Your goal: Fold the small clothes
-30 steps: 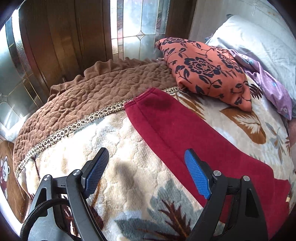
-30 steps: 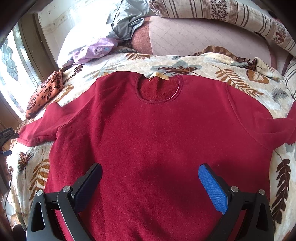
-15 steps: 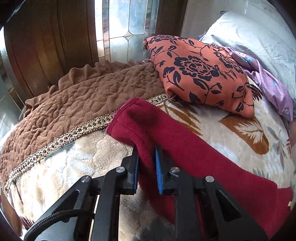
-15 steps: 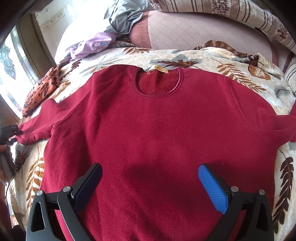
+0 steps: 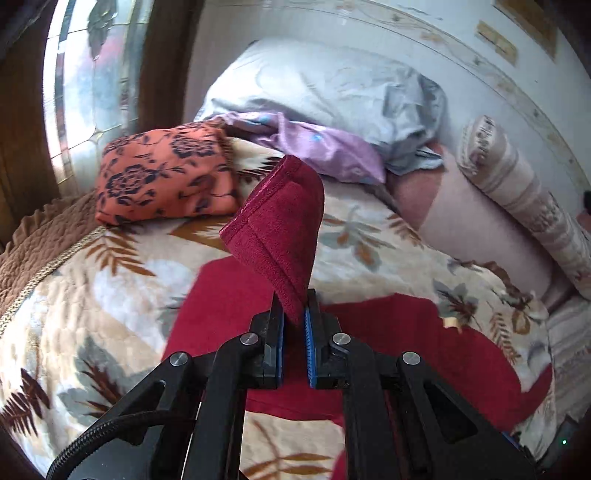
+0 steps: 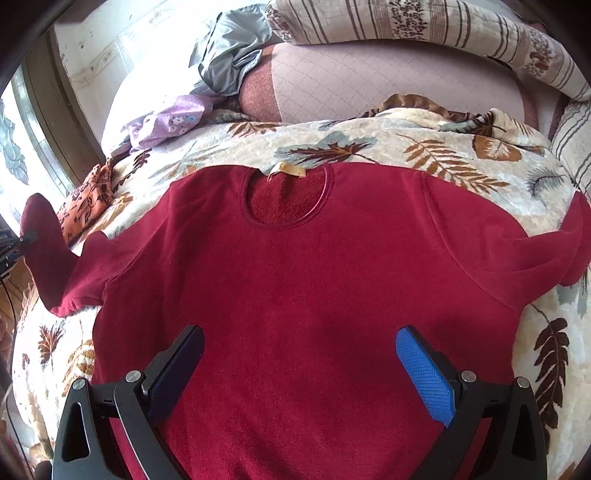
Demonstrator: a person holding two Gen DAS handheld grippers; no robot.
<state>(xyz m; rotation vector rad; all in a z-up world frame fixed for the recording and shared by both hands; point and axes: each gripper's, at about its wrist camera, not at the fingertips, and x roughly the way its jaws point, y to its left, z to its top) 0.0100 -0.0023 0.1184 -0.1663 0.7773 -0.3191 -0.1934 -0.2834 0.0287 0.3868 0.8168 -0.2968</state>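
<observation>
A dark red sweater (image 6: pixel 295 280) lies flat, front up, on a leaf-patterned blanket (image 6: pixel 369 147), collar away from me. My left gripper (image 5: pixel 293 325) is shut on the sweater's left sleeve (image 5: pixel 280 229) and holds the cuff lifted above the bed; the raised sleeve also shows at the left edge of the right wrist view (image 6: pixel 44 236). My right gripper (image 6: pixel 299 362) is open and empty, hovering over the sweater's lower body. The right sleeve (image 6: pixel 569 243) lies spread at the far right.
An orange flowered cushion (image 5: pixel 162 177), a purple cloth (image 5: pixel 317 151) and a grey pillow (image 5: pixel 332 81) lie at the bed's head. A pink bolster (image 6: pixel 388 81) and striped quilt (image 6: pixel 443 29) lie behind the collar. A brown bedspread edge (image 5: pixel 37 243) and window (image 5: pixel 85 74) are left.
My left gripper closed on the left sleeve, then lifted it off the bed and swung it inward over the sweater. My right gripper stayed open above the sweater.
</observation>
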